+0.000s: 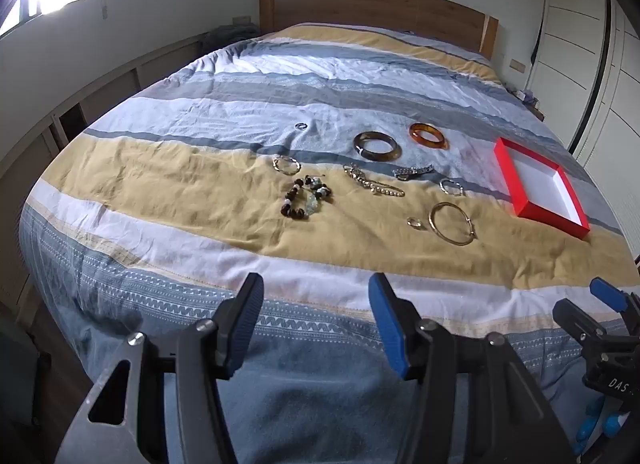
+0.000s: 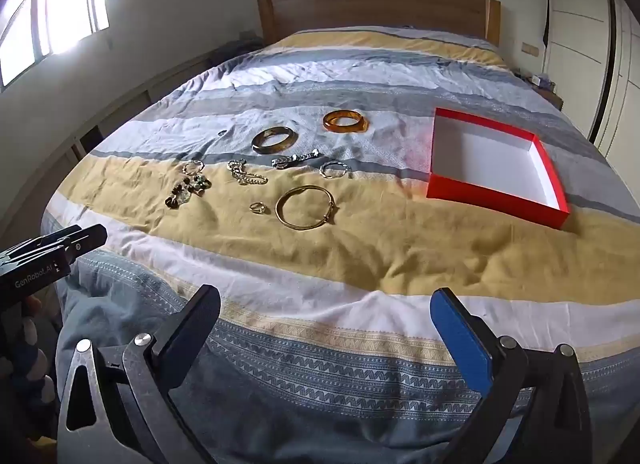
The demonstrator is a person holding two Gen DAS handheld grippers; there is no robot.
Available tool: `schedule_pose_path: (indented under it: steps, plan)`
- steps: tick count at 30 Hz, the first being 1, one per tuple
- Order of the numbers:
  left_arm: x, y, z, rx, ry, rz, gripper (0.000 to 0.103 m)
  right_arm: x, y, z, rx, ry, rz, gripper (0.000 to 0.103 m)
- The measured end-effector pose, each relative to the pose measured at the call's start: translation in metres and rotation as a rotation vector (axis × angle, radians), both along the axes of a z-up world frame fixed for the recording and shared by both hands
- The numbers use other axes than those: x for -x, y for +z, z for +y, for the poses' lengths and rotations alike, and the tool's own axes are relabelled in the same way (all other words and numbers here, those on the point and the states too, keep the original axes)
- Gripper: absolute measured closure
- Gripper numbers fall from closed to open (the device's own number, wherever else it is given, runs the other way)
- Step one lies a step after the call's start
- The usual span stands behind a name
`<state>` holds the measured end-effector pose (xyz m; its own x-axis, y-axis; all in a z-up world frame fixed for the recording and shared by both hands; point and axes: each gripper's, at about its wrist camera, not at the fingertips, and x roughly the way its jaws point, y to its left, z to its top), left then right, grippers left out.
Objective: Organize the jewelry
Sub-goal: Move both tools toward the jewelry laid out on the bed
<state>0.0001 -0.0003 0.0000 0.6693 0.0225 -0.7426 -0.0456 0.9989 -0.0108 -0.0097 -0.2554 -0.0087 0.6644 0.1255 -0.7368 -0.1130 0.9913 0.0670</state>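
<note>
Jewelry lies spread on the striped bedspread (image 1: 200, 168): a dark brown bangle (image 1: 377, 146), an amber bangle (image 1: 429, 136), a beaded bracelet (image 1: 308, 196), a pearl chain (image 1: 374, 182), a thin gold bangle (image 1: 452, 223) and a small ring (image 1: 414, 222). A shallow red box (image 2: 496, 204) with a white inside sits empty to the right. My left gripper (image 1: 316, 292) hovers open over the bed's near edge, nothing between its fingers. My right gripper (image 2: 326, 304) is open wide, also near the foot, well short of the gold bangle (image 2: 306, 206).
A wooden headboard (image 1: 372, 8) stands at the far end. Low wooden cabinets (image 1: 100, 84) run along the left wall under a bright window. White wardrobe doors (image 2: 580, 24) line the right side. The left gripper's body (image 2: 52, 248) shows at the right wrist view's left edge.
</note>
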Motion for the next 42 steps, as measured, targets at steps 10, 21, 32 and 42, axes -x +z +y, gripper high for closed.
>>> schedule_pose_path:
  steps: [10, 21, 32, 42]
  plan:
    - [0.018, 0.008, -0.004, 0.028, 0.016, -0.018, 0.050, 0.019, 0.016, 0.009, 0.010, -0.003, -0.024, 0.000]
    - [0.034, 0.017, 0.003, 0.022, 0.022, -0.064, 0.050, 0.040, 0.027, 0.009, 0.003, 0.020, -0.071, 0.000]
    - [0.041, 0.021, 0.015, 0.046, 0.042, -0.041, 0.050, 0.049, 0.039, 0.003, -0.012, -0.009, -0.087, 0.000]
    - [0.041, 0.020, 0.021, 0.043, 0.054, -0.041, 0.050, 0.049, 0.037, 0.003, -0.027, -0.006, -0.084, 0.000]
